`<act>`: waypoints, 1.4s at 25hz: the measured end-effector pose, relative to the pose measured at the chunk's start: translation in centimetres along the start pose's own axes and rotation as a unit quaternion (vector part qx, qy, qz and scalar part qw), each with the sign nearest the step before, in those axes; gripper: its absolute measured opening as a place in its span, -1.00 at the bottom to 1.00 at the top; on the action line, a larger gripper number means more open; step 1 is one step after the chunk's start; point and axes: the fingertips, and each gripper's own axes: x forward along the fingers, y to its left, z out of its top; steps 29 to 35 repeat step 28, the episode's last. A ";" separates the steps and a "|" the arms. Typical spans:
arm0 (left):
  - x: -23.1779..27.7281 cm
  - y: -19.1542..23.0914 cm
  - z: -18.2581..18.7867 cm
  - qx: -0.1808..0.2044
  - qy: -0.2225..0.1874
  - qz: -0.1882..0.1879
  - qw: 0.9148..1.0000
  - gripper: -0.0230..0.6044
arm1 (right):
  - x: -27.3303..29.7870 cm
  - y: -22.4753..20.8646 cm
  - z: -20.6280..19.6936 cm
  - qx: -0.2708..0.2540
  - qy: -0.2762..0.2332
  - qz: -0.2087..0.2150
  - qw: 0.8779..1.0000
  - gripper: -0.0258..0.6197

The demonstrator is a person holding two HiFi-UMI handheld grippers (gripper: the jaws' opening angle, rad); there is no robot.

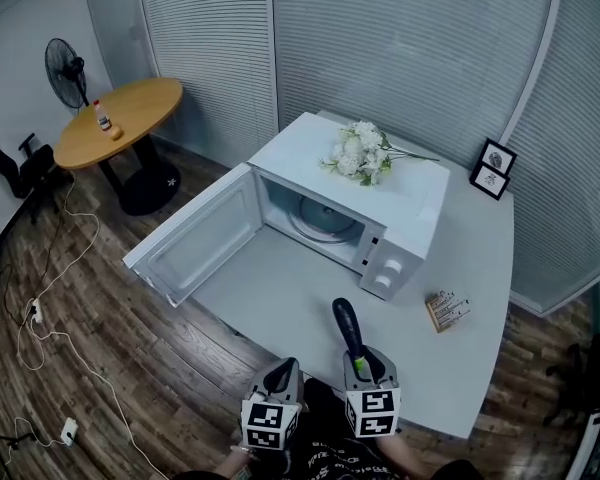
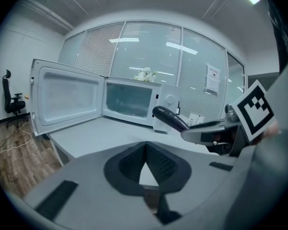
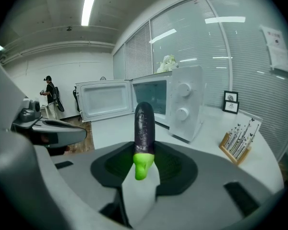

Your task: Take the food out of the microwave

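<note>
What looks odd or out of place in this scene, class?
A bunch of white flowers lies on its side on top of the microwave, an odd spot for it. The microwave's door stands wide open, reaching past the table edge. Nothing looks spilled or broken.

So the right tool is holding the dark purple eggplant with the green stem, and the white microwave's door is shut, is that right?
Not the door. The white microwave has its door swung wide open, as the head view shows. The rest stands: the right tool is holding the dark purple eggplant with the green stem.
</note>
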 end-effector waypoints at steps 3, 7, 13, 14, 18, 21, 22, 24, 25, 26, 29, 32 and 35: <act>0.1 0.0 0.1 0.002 -0.003 0.000 1.000 -0.90 | 0.0 0.3 -0.3 -0.001 0.000 0.006 1.000 -0.52; 0.3 0.2 0.0 0.001 -0.006 0.006 1.000 -0.90 | -0.1 0.5 -0.1 -0.003 -0.004 0.012 1.000 -0.52; 0.4 -0.1 0.3 0.001 -0.008 0.002 1.000 -0.90 | 0.1 1.0 0.1 -0.012 -0.007 0.022 1.000 -0.52; 0.4 -0.1 0.4 0.001 -0.008 0.002 1.000 -0.90 | 0.1 1.1 0.2 -0.015 -0.007 0.023 1.000 -0.52; 0.3 -0.1 0.6 -0.001 -0.008 0.004 1.000 -0.91 | 0.2 1.4 0.1 -0.021 -0.003 0.027 0.999 -0.52; 0.3 0.2 0.7 -0.005 -0.010 0.009 1.000 -0.90 | 0.3 1.4 0.0 -0.023 0.000 0.028 0.999 -0.52; 0.4 0.3 0.8 -0.005 -0.012 0.010 1.000 -0.90 | 0.3 1.4 0.1 -0.023 0.001 0.028 0.999 -0.52; 0.4 0.4 1.0 -0.008 -0.016 0.011 1.000 -0.90 | 0.4 1.2 0.2 -0.024 0.000 0.026 0.999 -0.52; 0.5 0.5 1.0 -0.010 -0.017 0.012 1.000 -0.90 | 0.5 1.2 0.3 -0.025 0.000 0.026 0.999 -0.52; 0.5 0.7 0.9 -0.012 -0.018 0.014 1.000 -0.90 | 0.6 1.1 0.3 -0.027 0.001 0.025 0.999 -0.52; 0.5 1.1 0.7 -0.016 -0.018 0.019 1.000 -0.90 | 0.7 1.2 0.2 -0.030 0.004 0.025 0.999 -0.52; 0.5 1.1 0.7 -0.016 -0.018 0.019 1.000 -0.90 | 0.7 1.2 0.2 -0.030 0.004 0.025 0.999 -0.52; 0.5 1.1 0.7 -0.016 -0.018 0.019 1.000 -0.90 | 0.7 1.2 0.2 -0.030 0.004 0.025 0.999 -0.52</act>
